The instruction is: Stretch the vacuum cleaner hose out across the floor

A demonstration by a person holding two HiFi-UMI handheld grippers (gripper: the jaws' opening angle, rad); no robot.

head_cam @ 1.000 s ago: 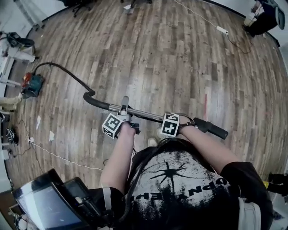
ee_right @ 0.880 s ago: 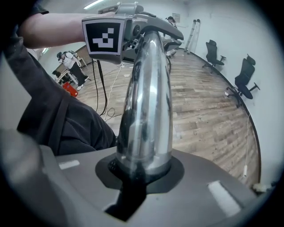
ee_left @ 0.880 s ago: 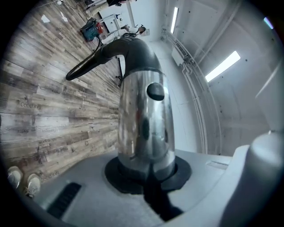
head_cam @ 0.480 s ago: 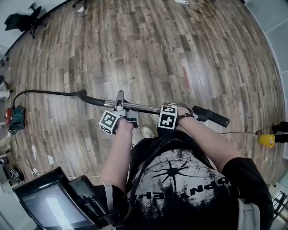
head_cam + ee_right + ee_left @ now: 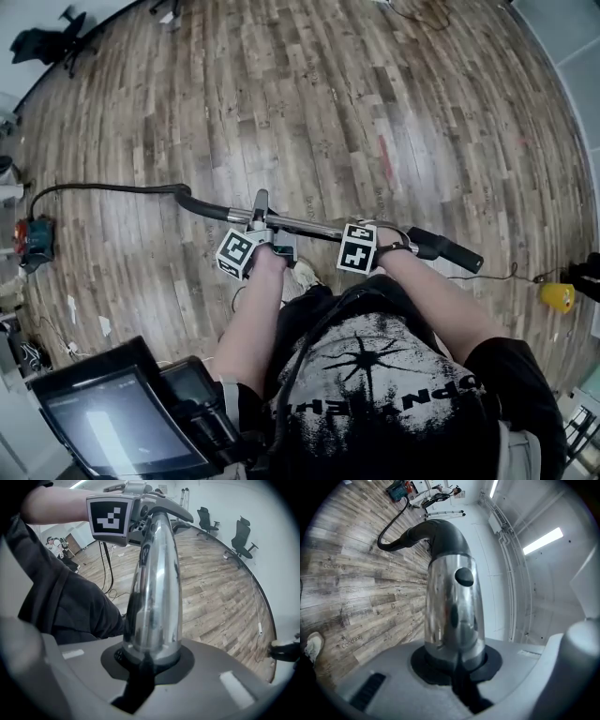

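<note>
Hose: black, lying on the wooden floor from the vacuum cleaner at 9 o'clock toward centre; vacuum cleaner small at the frame edge, details unclear; joined at centre to a chrome tube carried crosswise. Left tongs closed round that tube near its bent black end; right tongs closed round it toward 3 o'clock. Faint print on the floor in the left gripper view, too blurred to read; shirt lettering upside down, only partly legible.

Black hose runs left across floor to vacuum body; chrome tube end raised, roughly level.
</note>
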